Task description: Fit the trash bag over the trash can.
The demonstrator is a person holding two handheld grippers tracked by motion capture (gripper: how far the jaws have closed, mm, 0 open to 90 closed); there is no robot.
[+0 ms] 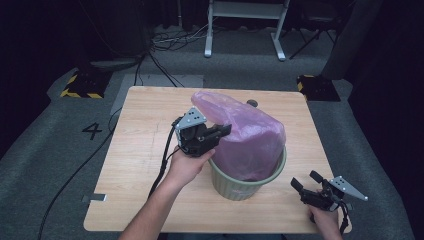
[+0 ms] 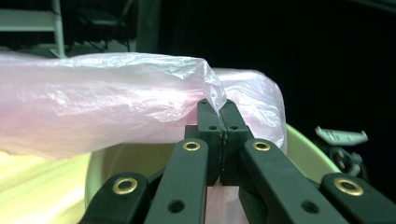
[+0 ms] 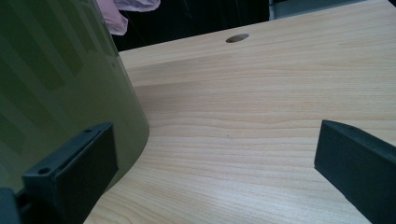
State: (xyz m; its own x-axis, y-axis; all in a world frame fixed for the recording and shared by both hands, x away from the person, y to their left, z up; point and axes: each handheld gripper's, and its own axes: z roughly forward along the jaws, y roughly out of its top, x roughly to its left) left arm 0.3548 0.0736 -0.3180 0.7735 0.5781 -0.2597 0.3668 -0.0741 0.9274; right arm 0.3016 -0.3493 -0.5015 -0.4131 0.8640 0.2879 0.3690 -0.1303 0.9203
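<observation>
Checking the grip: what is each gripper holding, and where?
Left gripper pinches the pink bag at its edge; right gripper is open, holding nothing.

Jaws pinch the pink bag (image 2: 116,107) over the green bin (image 2: 306,151).

The bag (image 1: 245,132) was thin, crinkled pink plastic film with a faint sheen. The bin (image 1: 240,185) was smooth, slightly glossy green plastic with ribbed sides. The worktop (image 1: 145,150) was pale, matt wood grain. The left claw (image 2: 222,112) was matt black plastic with brass-coloured rivets.
</observation>
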